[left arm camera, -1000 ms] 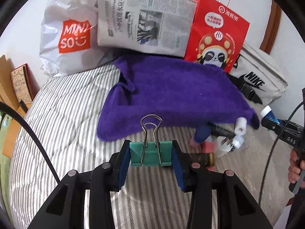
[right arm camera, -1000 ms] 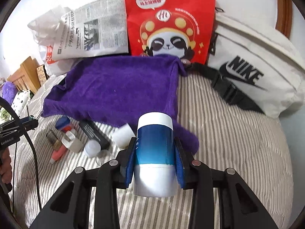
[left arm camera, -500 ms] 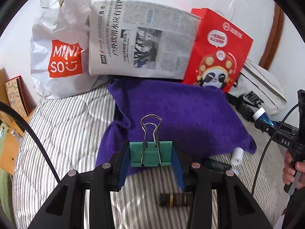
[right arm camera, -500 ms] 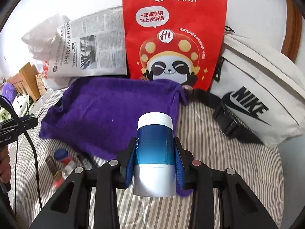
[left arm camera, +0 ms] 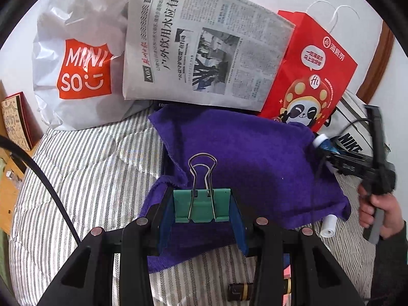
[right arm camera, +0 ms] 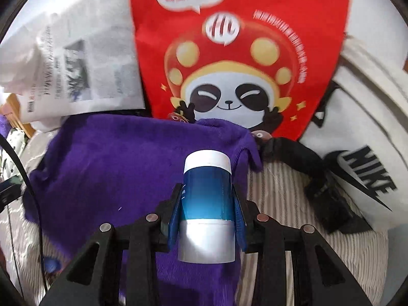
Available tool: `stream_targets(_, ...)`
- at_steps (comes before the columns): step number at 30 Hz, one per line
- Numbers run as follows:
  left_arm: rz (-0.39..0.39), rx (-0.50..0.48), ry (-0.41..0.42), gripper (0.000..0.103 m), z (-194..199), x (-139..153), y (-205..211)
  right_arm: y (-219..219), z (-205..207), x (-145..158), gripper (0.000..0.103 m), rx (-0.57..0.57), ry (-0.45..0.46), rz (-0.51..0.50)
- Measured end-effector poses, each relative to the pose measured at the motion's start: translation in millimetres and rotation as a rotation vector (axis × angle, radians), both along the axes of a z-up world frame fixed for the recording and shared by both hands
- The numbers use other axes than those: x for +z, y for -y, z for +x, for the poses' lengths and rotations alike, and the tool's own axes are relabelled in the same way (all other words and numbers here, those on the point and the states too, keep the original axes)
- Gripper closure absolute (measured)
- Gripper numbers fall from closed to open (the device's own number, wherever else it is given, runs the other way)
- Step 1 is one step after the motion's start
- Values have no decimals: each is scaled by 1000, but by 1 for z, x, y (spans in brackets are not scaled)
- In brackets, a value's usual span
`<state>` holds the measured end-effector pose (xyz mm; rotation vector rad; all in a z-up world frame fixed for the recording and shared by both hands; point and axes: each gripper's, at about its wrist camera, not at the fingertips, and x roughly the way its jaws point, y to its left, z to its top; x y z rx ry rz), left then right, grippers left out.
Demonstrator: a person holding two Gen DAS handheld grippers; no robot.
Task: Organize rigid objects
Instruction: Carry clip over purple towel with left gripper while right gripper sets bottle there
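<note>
From the left wrist view, the left hand-held gripper [left arm camera: 201,210] is pinching a green binder clip [left arm camera: 201,205] by its sides, its wire handles standing up, and is holding it above the near edge of the purple towel [left arm camera: 255,158] spread on the striped bed [left arm camera: 84,178]. The towel itself is lying bare here, so nothing appears to be placed on it yet. A small white roll [left arm camera: 329,225] is lying at the towel's right edge and a dark tube with gold bands [left arm camera: 255,289] is resting on the bed below the gripper, so loose items are still waiting. At the far right a hand [left arm camera: 380,213] is gripping the other tool's handle. From the right wrist view, the right hand-held gripper [right arm camera: 207,209] is clamping a blue bottle with a white cap [right arm camera: 207,196] by its body, holding it over the towel's right half, close to the red panda bag [right arm camera: 239,51] and beside the white Nike bag [right arm camera: 362,132]. A blue-capped item [right arm camera: 51,265] is peeking out at the lower left. I judge the sorting to be at an early stage: two things are being carried, none set down.
</note>
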<state>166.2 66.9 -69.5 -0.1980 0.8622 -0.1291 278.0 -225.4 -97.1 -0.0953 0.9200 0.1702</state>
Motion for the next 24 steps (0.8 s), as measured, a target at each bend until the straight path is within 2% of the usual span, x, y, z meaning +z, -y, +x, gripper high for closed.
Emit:
stream_targets(5,-16,5,-12,64,4,-5,-8,-8,32,-18,67,-24,-74,-19)
stream_targets(9,-7,-1,-20,64,6,-9,-9,-10,40,-29,67,-24,-123,-25)
stream_targets(19,-3,-19,-43,64,12,-14,-3,-9,42,-31,66,4,-135,-31)
stream_targets(21,4,-25,-46,64,13,-14,-1,-8,41,-31,65,20,-140,-22)
stream_targets(24,8,-31,-52,64,15,-13,2,-7,34,-29,56,52,-140,-10)
